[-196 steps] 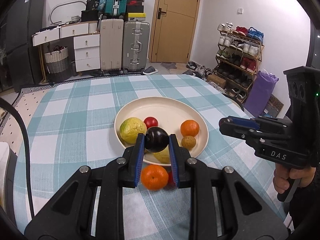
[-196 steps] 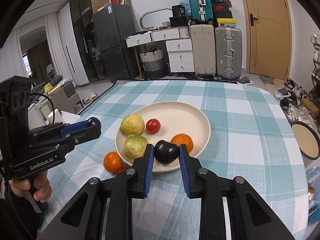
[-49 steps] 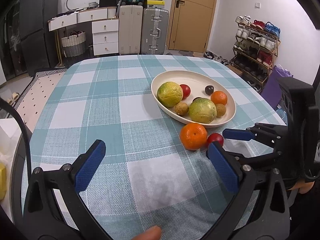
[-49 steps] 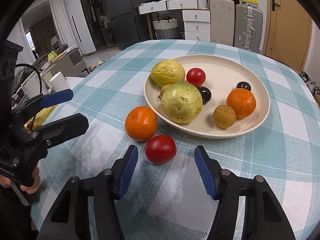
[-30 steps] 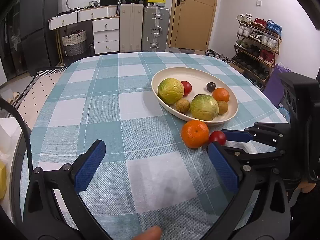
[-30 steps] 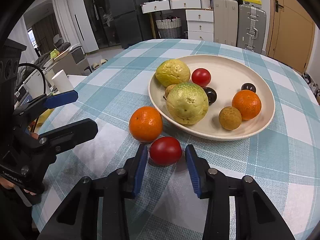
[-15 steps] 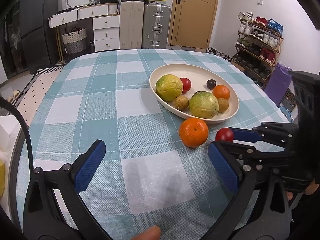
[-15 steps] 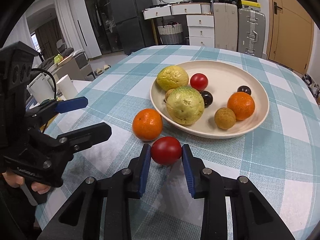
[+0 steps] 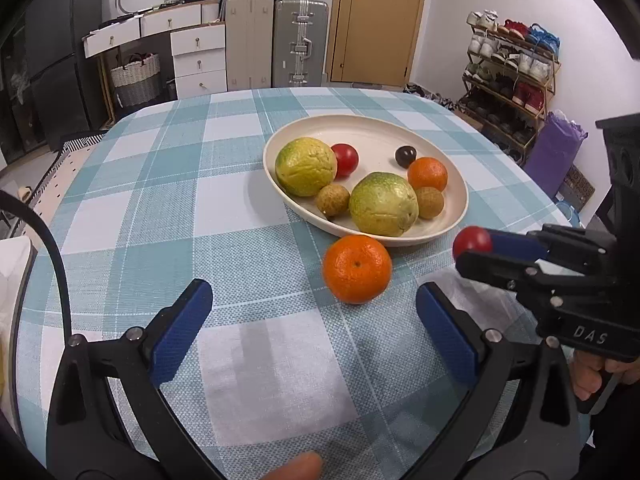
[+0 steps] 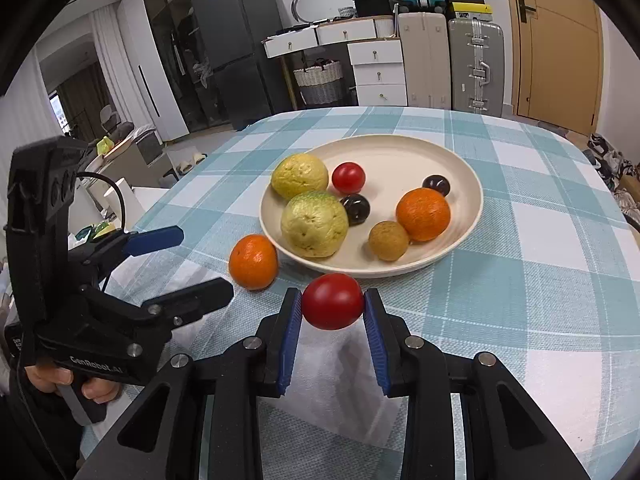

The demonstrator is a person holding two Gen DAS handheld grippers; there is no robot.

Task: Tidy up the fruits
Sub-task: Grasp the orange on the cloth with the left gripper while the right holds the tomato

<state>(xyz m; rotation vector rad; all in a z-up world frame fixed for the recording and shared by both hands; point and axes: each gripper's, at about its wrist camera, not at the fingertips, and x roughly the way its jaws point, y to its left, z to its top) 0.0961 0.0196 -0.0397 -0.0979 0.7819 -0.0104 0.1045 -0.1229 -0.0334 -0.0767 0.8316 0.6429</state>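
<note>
Now right gripper (image 10: 332, 314) clamps the red tomato (image 10: 332, 301), plate (image 10: 460, 248) just ahead of it; left gripper (image 9: 316, 320) wide open, orange (image 9: 357, 269) just ahead between its fingers.

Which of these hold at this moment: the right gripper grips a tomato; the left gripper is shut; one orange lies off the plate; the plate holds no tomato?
1. The right gripper grips a tomato. True.
2. The left gripper is shut. False: it is open, holding nothing.
3. One orange lies off the plate. True: it sits on the cloth beside the rim.
4. The plate holds no tomato. False: a second tomato lies in it.
</note>
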